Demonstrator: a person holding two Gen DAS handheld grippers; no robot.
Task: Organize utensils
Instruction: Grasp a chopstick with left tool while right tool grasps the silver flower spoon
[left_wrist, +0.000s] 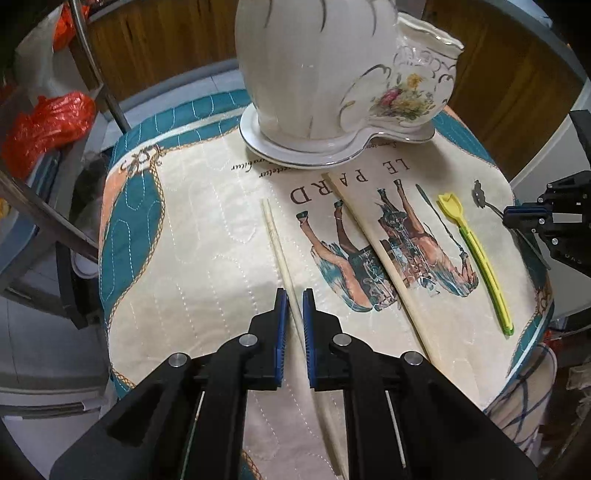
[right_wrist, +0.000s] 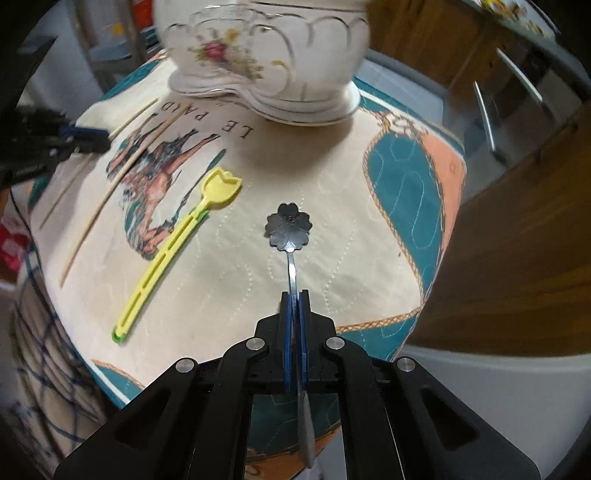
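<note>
Presently, the left gripper (left_wrist: 294, 295) stands with jaws slightly apart, straddling a chopstick (left_wrist: 277, 246) that lies flat on the quilt (left_wrist: 192, 221). The stick's long axis runs almost straight ahead from the jaws, leaning a little to their left at the far tip, and it passes back between the pads and under the gripper body. No contact between pads and stick is evident; a narrow gap shows on each side. Judgement: closing here should catch the stick across its width, roughly at mid-length.

A second chopstick (left_wrist: 373, 247) lies to the right of the left jaws, well apart, slanting the same way across the horse print. Further right lie a thin dark tool (left_wrist: 439, 218) and a yellow fork (left_wrist: 476, 254).

The right gripper (right_wrist: 294, 293) has its jaws closed on the handle of a spoon (right_wrist: 289, 225). The flower-shaped bowl projects straight ahead of the jaws, and the handle end trails back beneath the gripper. Whether the bowl rests on the quilt or is just clear of it cannot be told.

The holder (left_wrist: 332, 74), a white ceramic piece, sits ahead of both grippers at the far edge. Judgement: it is the likely destination, and the right gripper, already loaded, is better placed to go first.
</note>
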